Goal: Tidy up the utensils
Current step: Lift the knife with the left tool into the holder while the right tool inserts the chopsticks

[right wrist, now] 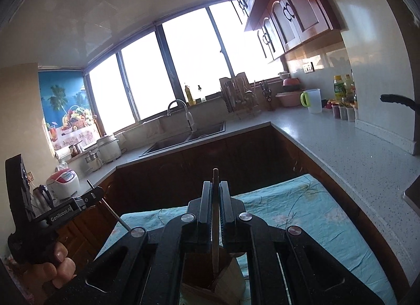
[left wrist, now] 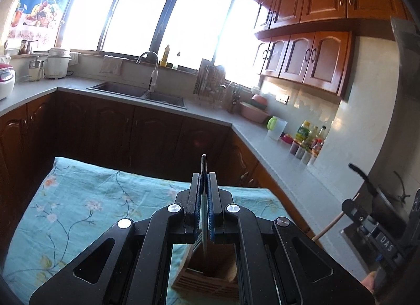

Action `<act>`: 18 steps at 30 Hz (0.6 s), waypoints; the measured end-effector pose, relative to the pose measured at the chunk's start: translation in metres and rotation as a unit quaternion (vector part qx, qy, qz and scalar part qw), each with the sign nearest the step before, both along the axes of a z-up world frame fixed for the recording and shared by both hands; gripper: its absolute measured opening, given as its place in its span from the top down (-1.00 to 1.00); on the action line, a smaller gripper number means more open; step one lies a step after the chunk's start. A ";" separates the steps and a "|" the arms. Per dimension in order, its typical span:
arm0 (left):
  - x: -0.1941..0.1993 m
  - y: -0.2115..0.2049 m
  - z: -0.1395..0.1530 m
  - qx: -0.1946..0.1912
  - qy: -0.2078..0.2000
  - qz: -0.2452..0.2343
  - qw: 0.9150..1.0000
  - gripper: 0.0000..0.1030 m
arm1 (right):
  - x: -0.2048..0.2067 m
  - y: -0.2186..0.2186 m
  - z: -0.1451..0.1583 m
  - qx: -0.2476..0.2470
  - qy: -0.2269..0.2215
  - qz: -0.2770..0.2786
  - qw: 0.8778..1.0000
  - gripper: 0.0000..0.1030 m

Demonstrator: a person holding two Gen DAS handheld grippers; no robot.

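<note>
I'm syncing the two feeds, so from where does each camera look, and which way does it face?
Left wrist: on the left tongs, shut on a metal utensil; looks over the wooden holder and floral cloth to the sink; the right tongs show at right.
Right wrist: on the right tongs, shut on a wooden utensil; same direction; a hand shows at left.
Shared: holder, cloth, sink.

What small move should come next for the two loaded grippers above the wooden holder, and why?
Probably lower the left gripper and release: it is shut on a metal utensil whose lower end already hangs over the wooden holder. The right gripper, shut on a wooden utensil, can follow.
</note>
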State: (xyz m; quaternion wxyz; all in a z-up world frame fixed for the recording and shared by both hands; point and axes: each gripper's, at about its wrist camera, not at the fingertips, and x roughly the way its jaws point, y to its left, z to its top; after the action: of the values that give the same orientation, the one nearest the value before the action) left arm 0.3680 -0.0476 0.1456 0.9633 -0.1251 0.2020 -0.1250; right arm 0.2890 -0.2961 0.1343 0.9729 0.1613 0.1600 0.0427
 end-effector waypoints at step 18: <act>0.007 -0.022 -0.036 0.033 0.037 -0.028 0.998 0.92 | 0.015 0.000 -0.039 0.019 0.060 0.012 0.998 0.90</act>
State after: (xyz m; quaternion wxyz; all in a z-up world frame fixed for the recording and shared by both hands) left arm 0.3749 -0.0693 0.1101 0.9549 -0.0917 0.2452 -0.1404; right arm 0.3037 -0.2965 0.0951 0.9578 0.1796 0.2193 0.0481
